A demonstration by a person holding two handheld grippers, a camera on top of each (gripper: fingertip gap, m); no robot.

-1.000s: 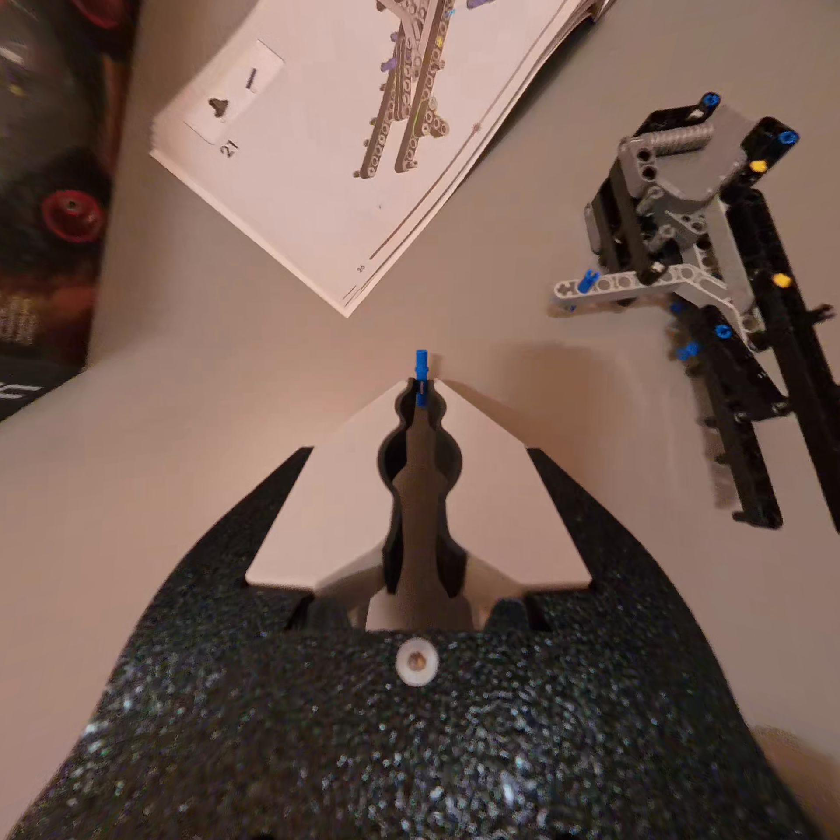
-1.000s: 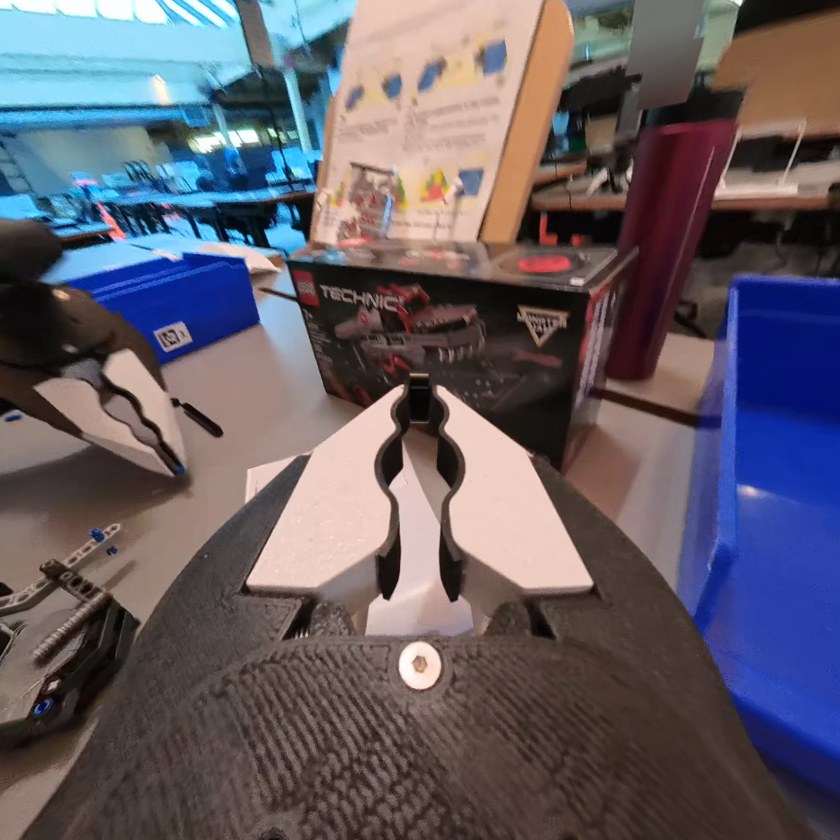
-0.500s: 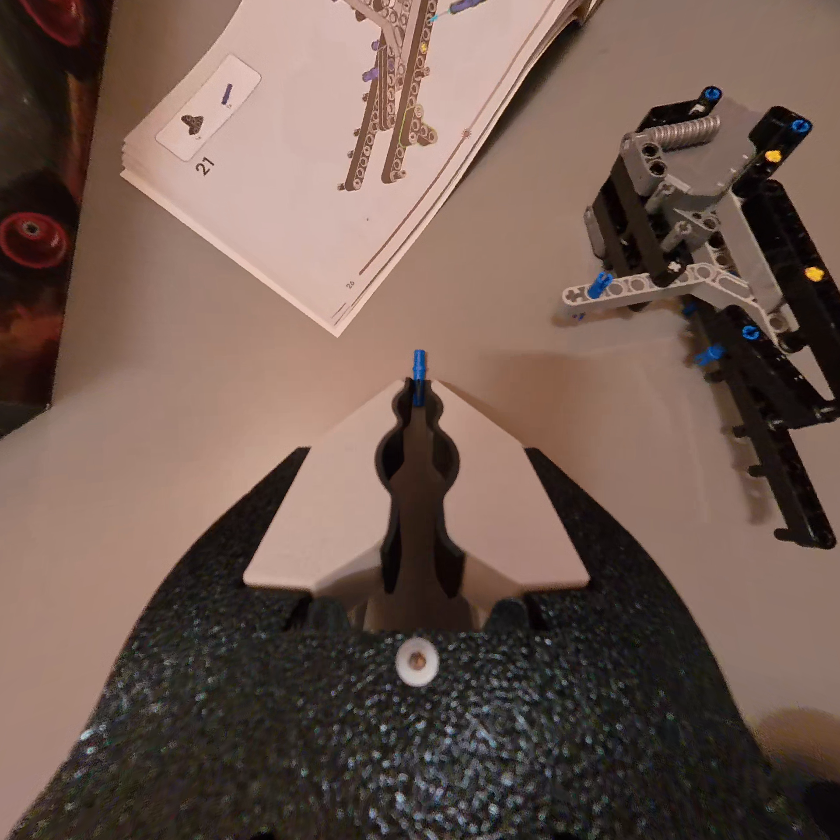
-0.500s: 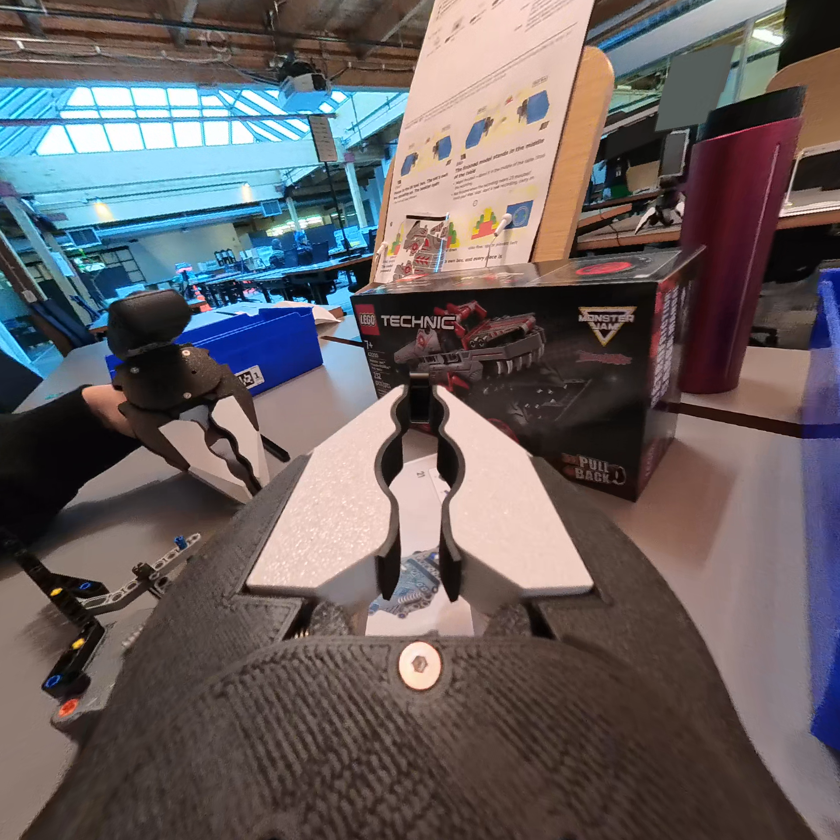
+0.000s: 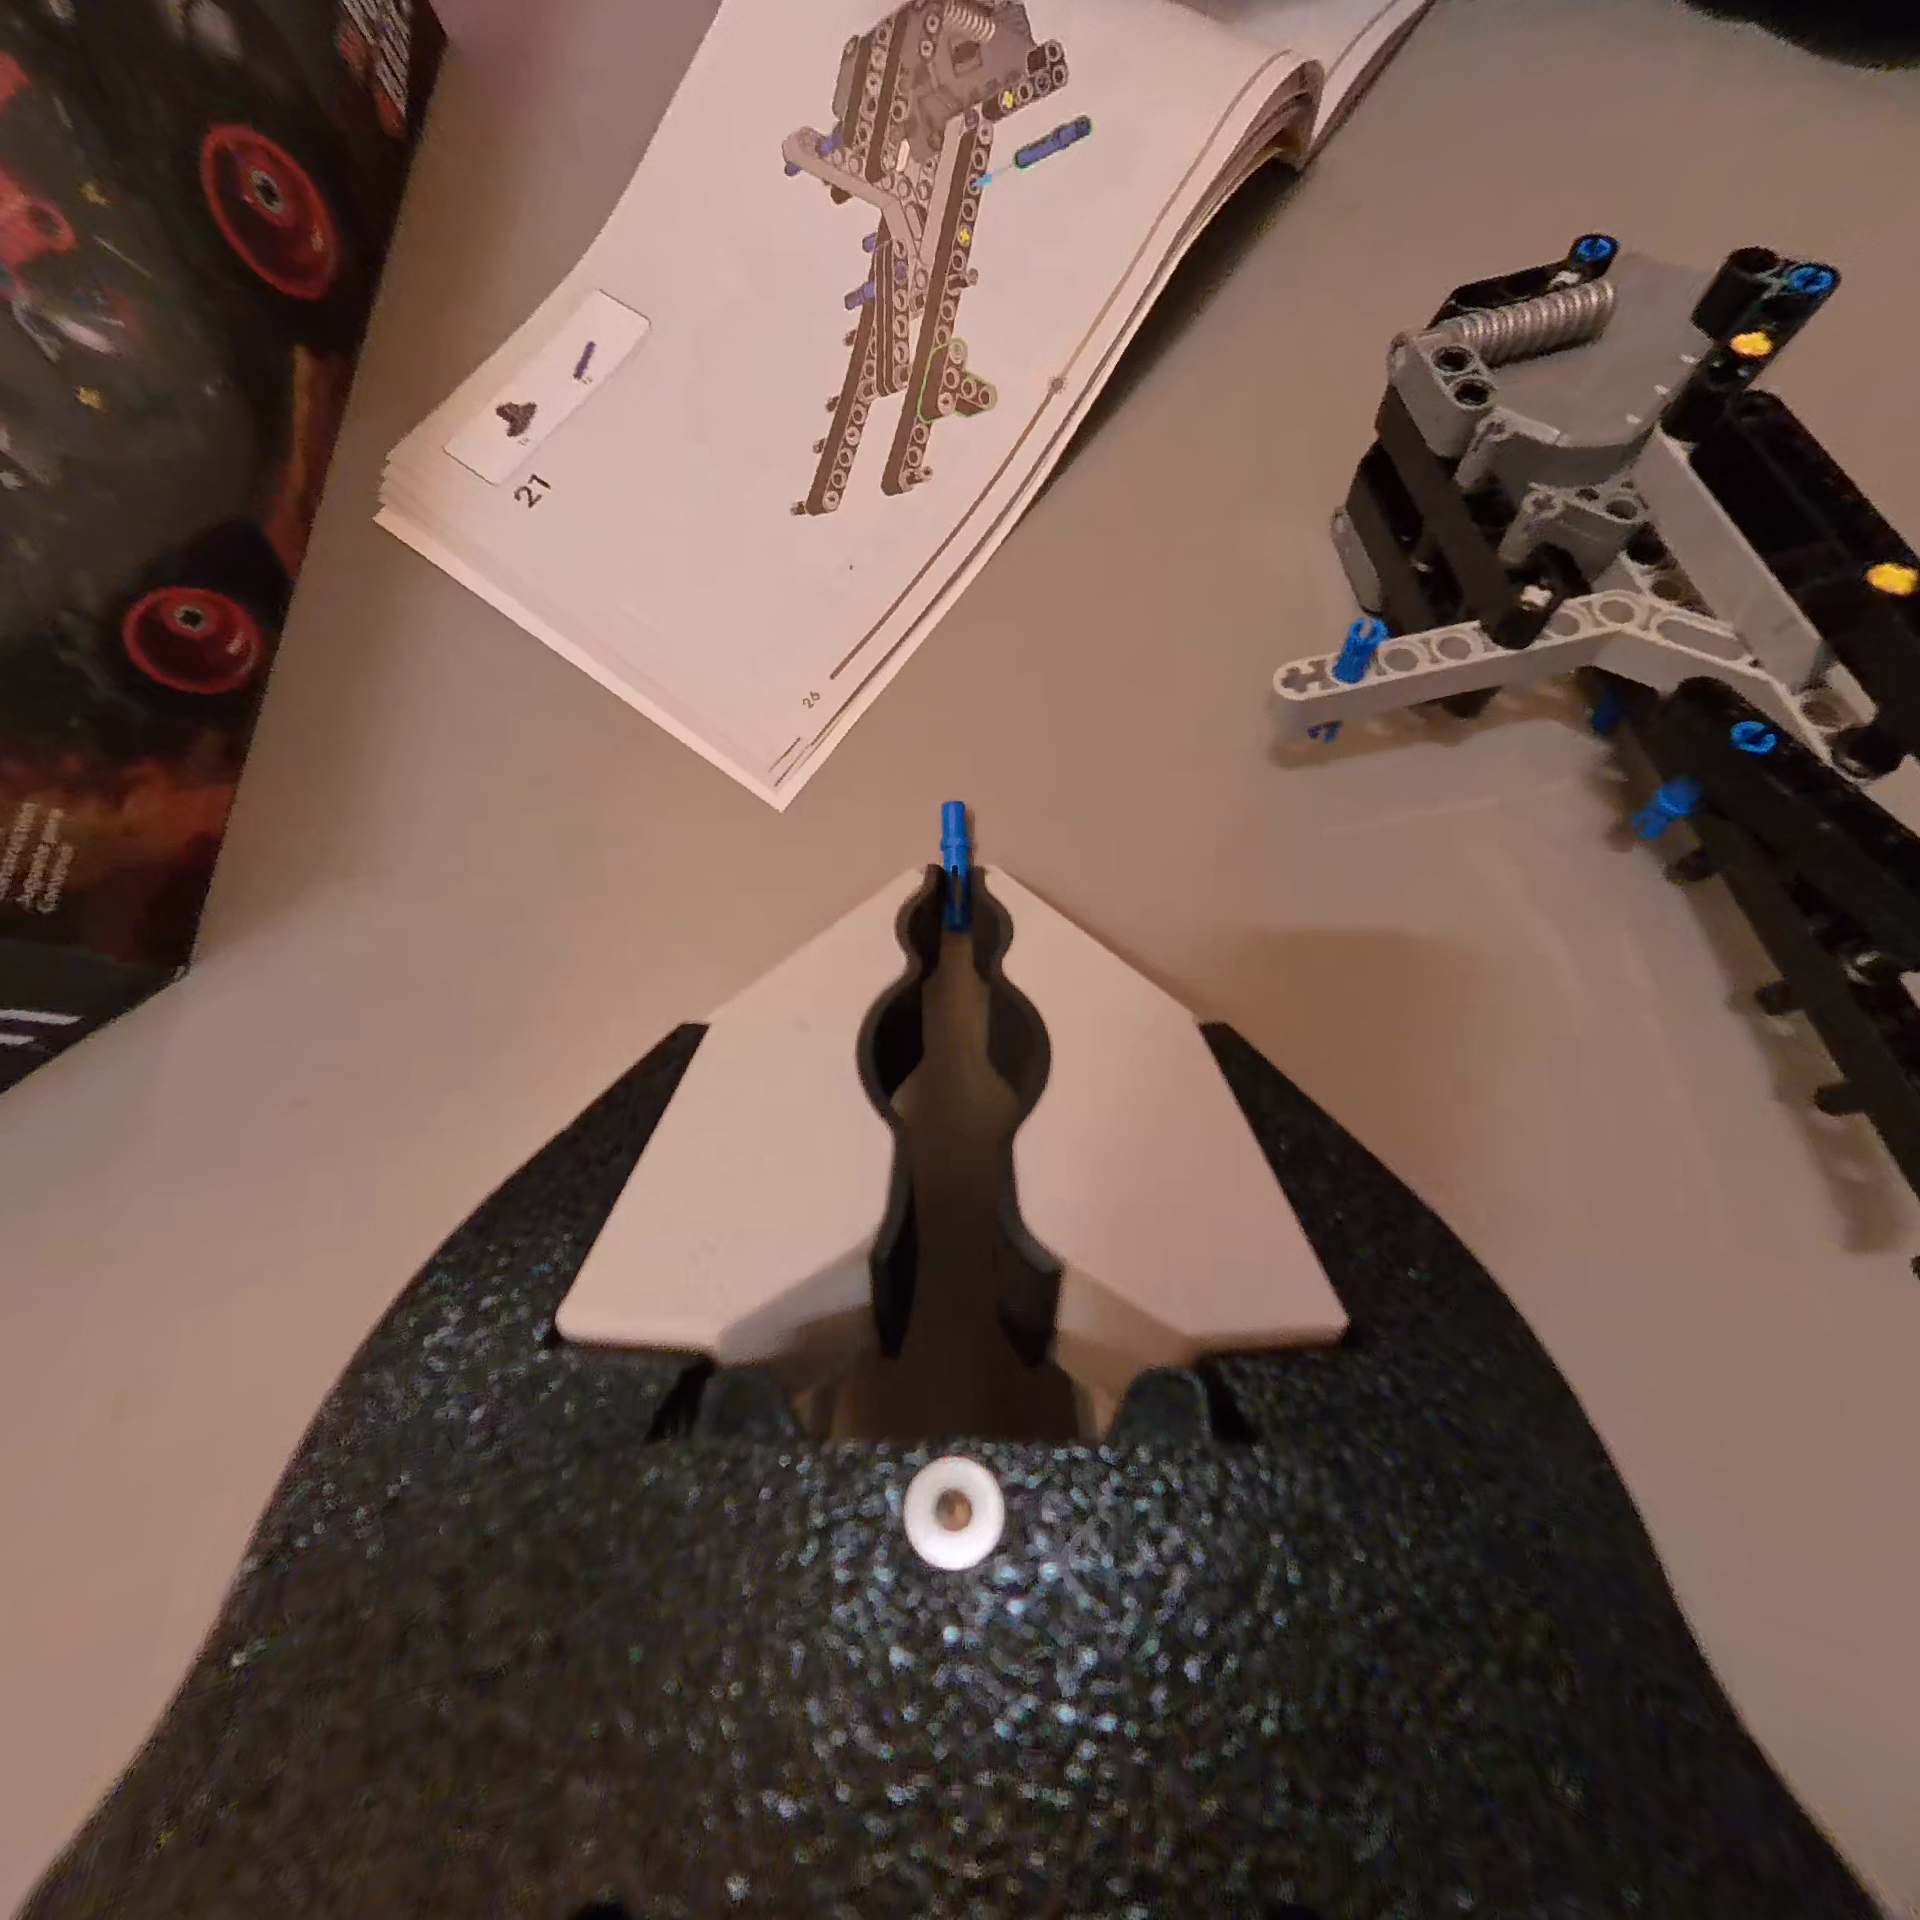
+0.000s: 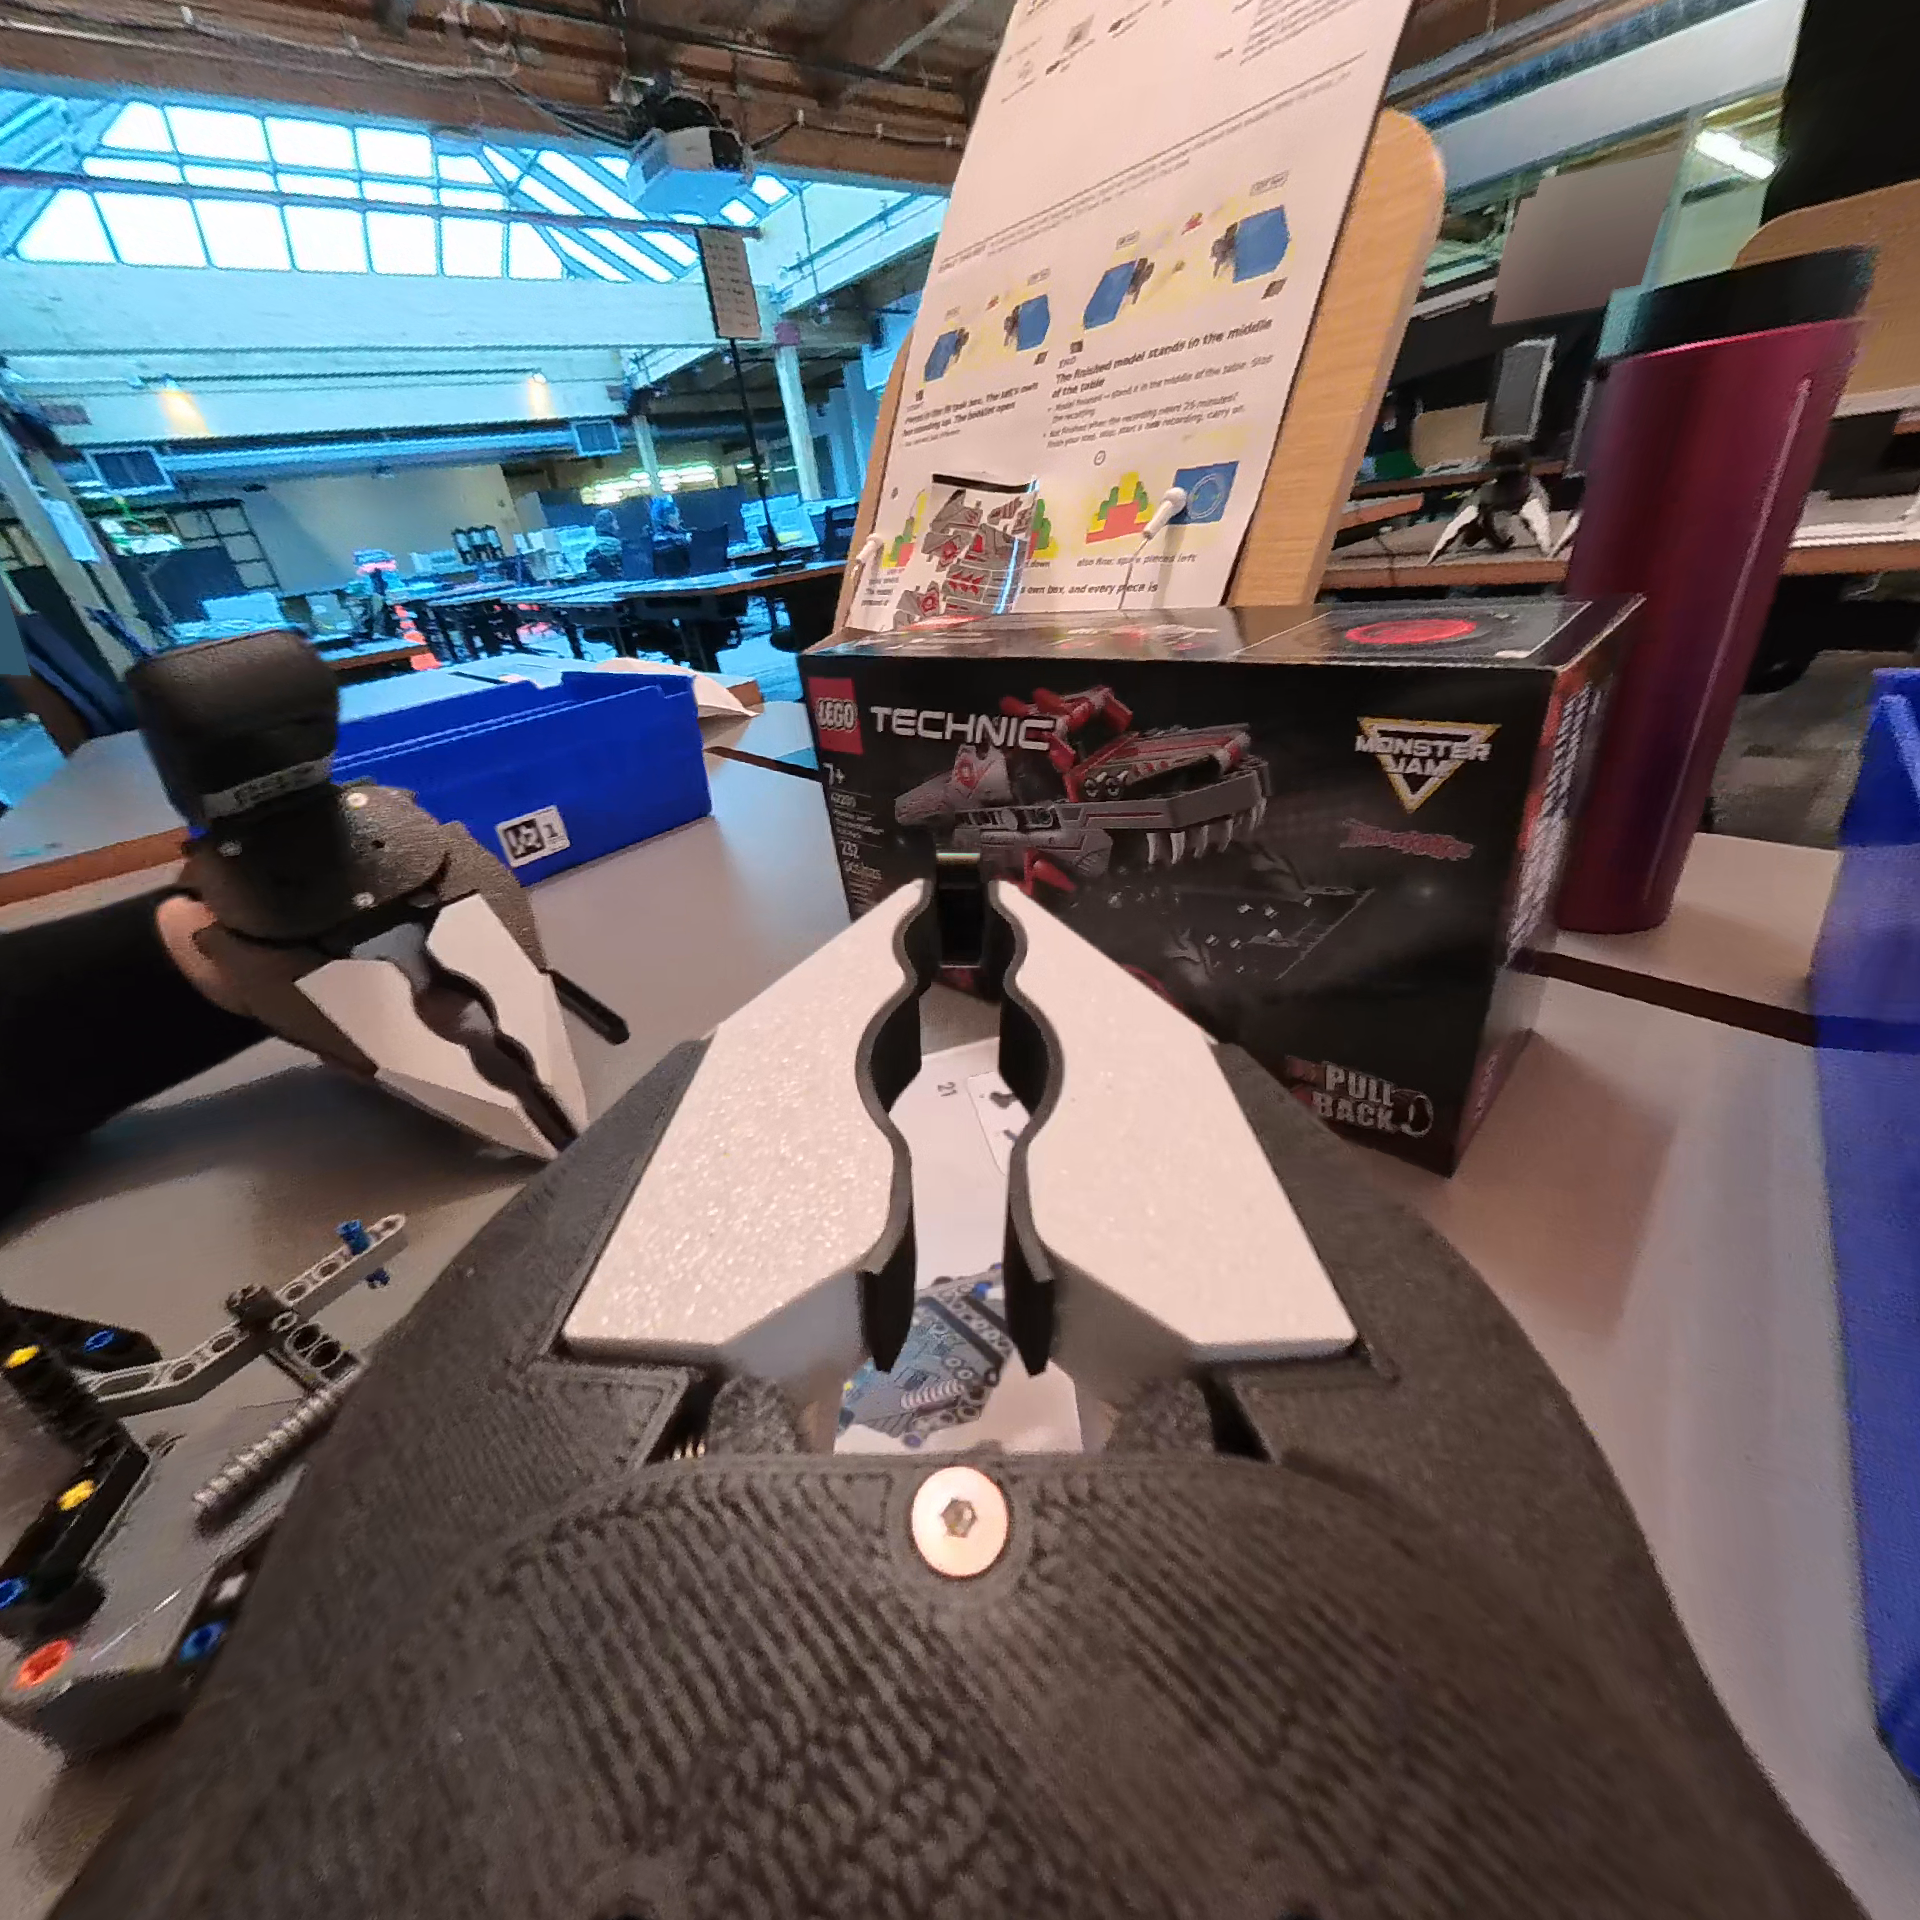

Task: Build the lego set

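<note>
My left gripper point(image 5: 954, 875) is shut on a small blue pin point(image 5: 953, 831) that sticks out past its tips, above the grey table. The part-built black and grey lego model point(image 5: 1621, 540) lies to its right, with a light grey beam pointing toward the gripper. The open instruction booklet point(image 5: 831, 364) lies ahead. My right gripper point(image 6: 958, 899) is shut on a small black piece point(image 6: 957, 920) at its tips, raised above the booklet point(image 6: 951, 1132). The left gripper point(image 6: 551, 1138) shows at the left of the right wrist view, with the model point(image 6: 156, 1455) at lower left.
The lego set box point(image 6: 1195, 831) stands ahead of the right gripper and also shows in the left wrist view point(image 5: 156, 416). A maroon tumbler point(image 6: 1704, 623) stands beside it. Blue bins sit at the right point(image 6: 1870, 1143) and back left point(image 6: 520, 769). A printed sheet leans on a wooden stand point(image 6: 1122, 312).
The right gripper's view swung left and steadied, bringing the left gripper and model further into view. The left gripper shifted only slightly and tilted toward the booklet. Both grips are unchanged.
</note>
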